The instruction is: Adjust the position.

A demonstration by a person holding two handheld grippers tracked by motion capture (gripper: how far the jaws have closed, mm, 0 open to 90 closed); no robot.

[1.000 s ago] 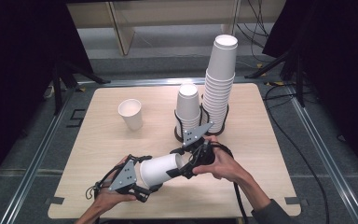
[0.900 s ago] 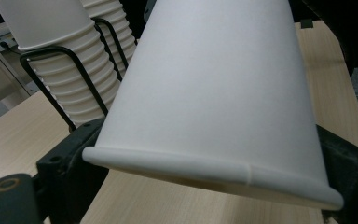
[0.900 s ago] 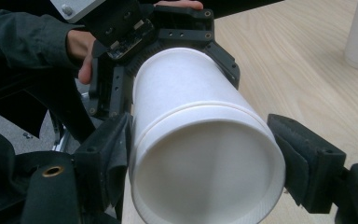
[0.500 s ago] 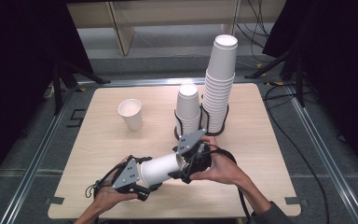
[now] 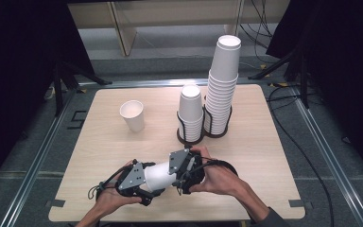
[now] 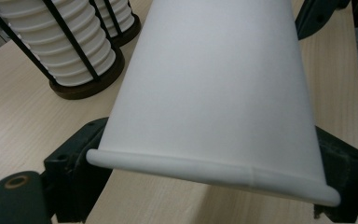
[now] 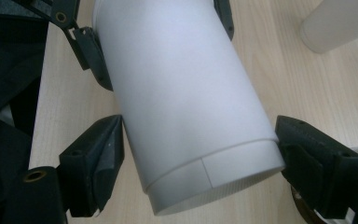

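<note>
A white paper cup (image 5: 159,176) lies on its side just above the table's front edge, held between both grippers. My left gripper (image 5: 134,182) is shut on the cup's wide rim end (image 6: 205,168), with a black jaw on each side. My right gripper (image 5: 185,170) is shut on the narrow base end (image 7: 205,182), its jaws pressing both flanks. In the right gripper view the left gripper's fingers (image 7: 93,56) show farther up the same cup. A hand wraps each gripper.
One white cup (image 5: 132,115) stands upright at the table's left middle. Two black wire holders stand at the back centre, one with a short cup stack (image 5: 190,113), the other with a tall stack (image 5: 223,80). A cable (image 5: 283,137) trails off the right side.
Both grippers and the cup between them have drawn back toward the table's front edge, the right gripper moving farthest, away from the short stack.
</note>
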